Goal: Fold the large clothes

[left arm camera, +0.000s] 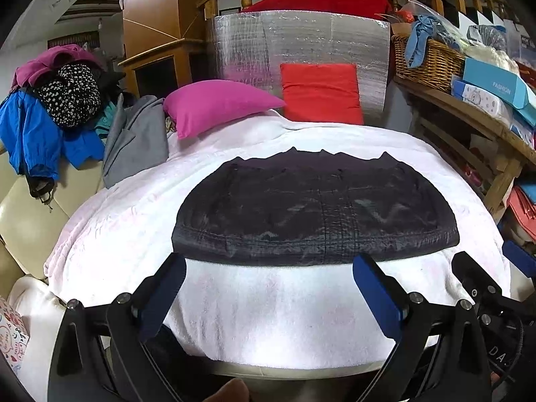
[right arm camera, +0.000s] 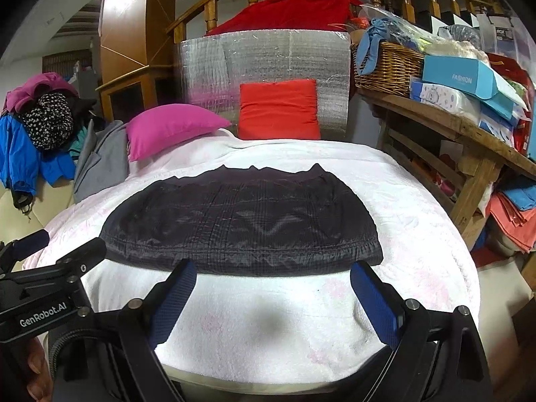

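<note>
A dark checked garment [left arm camera: 315, 207] lies folded flat on the white blanket [left arm camera: 268, 318]; it also shows in the right wrist view [right arm camera: 241, 224]. My left gripper [left arm camera: 268, 268] is open and empty, hovering just short of the garment's near hem. My right gripper [right arm camera: 273, 273] is open and empty, its fingertips at the near hem. Each gripper shows at the edge of the other's view: the right one [left arm camera: 495, 274] and the left one [right arm camera: 53, 254].
A magenta pillow [left arm camera: 217, 105] and a red pillow [left arm camera: 321, 93] lie at the far end before a silver foil panel [left arm camera: 301, 40]. A pile of clothes [left arm camera: 57, 110] sits at the left. A wooden shelf [right arm camera: 445, 124] with a wicker basket [right arm camera: 385, 67] and boxes stands at the right.
</note>
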Demonstrator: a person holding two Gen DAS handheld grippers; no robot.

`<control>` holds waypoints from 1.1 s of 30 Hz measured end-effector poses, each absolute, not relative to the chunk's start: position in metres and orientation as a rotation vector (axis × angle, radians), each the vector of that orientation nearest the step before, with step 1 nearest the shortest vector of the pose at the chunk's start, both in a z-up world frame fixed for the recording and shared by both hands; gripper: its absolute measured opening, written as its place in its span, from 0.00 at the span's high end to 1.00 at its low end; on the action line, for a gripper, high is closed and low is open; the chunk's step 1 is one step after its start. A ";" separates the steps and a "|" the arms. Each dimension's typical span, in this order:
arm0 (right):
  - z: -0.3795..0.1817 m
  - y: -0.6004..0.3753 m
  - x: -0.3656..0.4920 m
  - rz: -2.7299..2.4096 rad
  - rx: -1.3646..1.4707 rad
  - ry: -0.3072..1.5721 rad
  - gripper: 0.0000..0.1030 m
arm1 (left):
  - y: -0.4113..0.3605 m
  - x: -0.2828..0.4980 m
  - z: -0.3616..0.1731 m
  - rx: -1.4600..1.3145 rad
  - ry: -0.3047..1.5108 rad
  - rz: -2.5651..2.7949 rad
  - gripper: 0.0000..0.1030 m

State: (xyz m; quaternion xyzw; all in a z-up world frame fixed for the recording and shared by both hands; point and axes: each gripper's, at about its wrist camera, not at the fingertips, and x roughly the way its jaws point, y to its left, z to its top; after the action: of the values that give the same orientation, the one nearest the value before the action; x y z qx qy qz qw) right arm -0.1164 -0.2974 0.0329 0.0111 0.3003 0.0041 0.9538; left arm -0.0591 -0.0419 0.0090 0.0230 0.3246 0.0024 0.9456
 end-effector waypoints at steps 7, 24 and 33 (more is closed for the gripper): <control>0.035 -0.293 -0.118 0.017 0.013 0.612 0.08 | -0.040 -0.060 0.009 0.032 0.666 0.003 0.03; 0.036 -0.289 -0.117 0.023 -0.002 0.625 0.08 | -0.040 -0.060 0.010 0.016 0.665 0.002 0.03; 0.035 -0.288 -0.114 0.024 -0.004 0.630 0.08 | -0.042 -0.060 0.010 0.025 0.669 -0.002 0.03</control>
State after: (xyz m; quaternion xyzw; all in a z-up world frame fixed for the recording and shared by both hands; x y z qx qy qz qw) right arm -0.1144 -0.2882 0.0348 -0.0022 0.3100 0.0120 0.9506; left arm -0.0595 -0.0418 0.0096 0.0122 0.3281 -0.0008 0.9446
